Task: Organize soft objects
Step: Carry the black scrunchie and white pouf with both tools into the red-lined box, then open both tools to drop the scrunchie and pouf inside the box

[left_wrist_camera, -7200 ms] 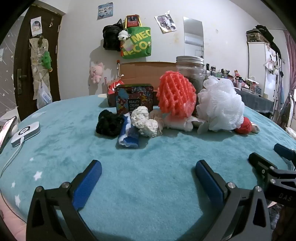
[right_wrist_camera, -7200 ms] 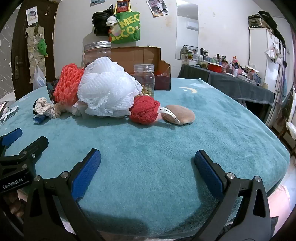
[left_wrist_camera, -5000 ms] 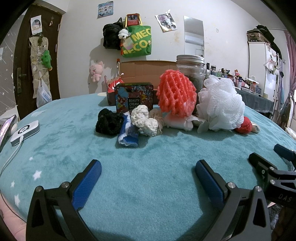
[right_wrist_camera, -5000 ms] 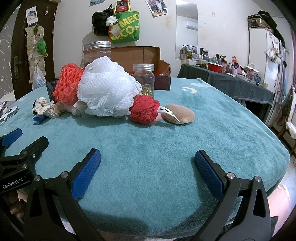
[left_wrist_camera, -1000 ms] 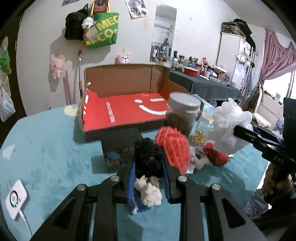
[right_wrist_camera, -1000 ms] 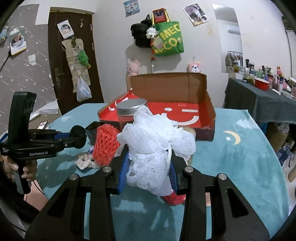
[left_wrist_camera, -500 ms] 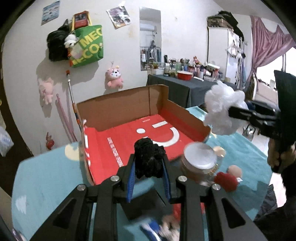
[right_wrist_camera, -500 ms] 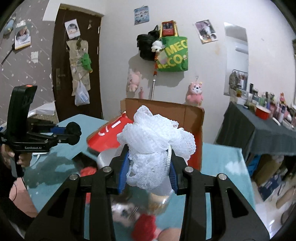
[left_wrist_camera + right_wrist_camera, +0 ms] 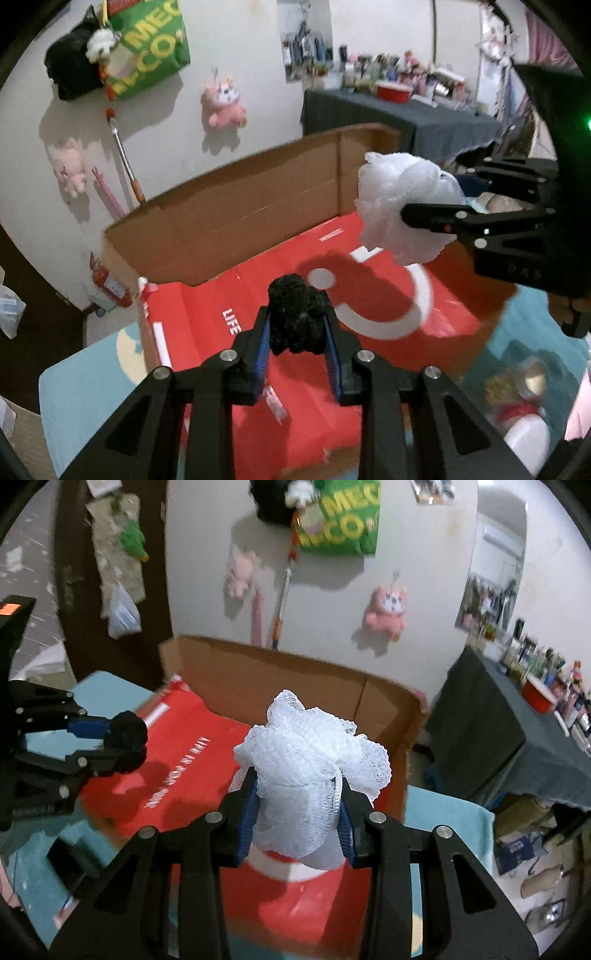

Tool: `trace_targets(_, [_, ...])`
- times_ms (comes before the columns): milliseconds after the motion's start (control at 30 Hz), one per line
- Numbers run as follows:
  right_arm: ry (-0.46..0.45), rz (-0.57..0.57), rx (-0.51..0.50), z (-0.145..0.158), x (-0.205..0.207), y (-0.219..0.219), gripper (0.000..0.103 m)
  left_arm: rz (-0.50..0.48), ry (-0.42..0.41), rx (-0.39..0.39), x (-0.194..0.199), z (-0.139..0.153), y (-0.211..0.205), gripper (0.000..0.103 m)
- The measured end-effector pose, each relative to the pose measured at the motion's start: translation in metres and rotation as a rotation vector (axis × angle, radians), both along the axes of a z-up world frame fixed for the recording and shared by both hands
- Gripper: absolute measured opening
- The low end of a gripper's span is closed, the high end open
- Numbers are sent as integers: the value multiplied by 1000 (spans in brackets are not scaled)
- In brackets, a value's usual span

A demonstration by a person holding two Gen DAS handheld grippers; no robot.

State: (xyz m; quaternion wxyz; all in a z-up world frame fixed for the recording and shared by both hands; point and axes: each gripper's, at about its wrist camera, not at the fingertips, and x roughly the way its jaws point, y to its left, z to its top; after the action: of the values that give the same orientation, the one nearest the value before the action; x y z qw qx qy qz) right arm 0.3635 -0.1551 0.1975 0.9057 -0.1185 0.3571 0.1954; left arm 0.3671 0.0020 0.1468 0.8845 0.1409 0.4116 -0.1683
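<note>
While both hands carry their loads above the open cardboard box with the red printed floor (image 9: 369,295), the step in hand reads as the delivery stage of the sorting: two soft things are up in the air and neither has been let go. The left gripper (image 9: 297,341) is clamped on a black fuzzy scrunchie-like puff (image 9: 297,321), its blue pads (image 9: 261,343) pressed against both sides, and it hangs over the near-left part of the red floor. The right gripper (image 9: 297,818) is closed around a white mesh bath pouf (image 9: 310,771), which bulges well above and below the pads (its cord runs down beside the right one), and it sits over the right end of the box, near the brown back wall (image 9: 295,679). The remaining items lie blurred on the teal fleece tabletop (image 9: 81,398) at the lower right of the left view. The next move, by this reading, calls for lowering each load nearer the box floor and parting the jaws, keeping the two apart so they land in separate spots.
</note>
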Motion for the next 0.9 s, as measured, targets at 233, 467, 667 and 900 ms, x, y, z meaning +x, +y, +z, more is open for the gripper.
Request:
trace_targets(233, [122, -41, -44, -39, 75, 18, 36, 69, 82, 37, 64, -43, -1, 28])
trace_targets(467, [240, -94, -62, -75, 119, 20, 36, 138, 132, 59, 95, -71, 6, 32])
trace_targets(667, [242, -111, -72, -88, 128, 19, 42, 157, 143, 64, 97, -83, 8, 35])
trace_targets(900, [246, -119, -43, -87, 132, 13, 47, 165, 133, 52, 94, -75, 13, 46])
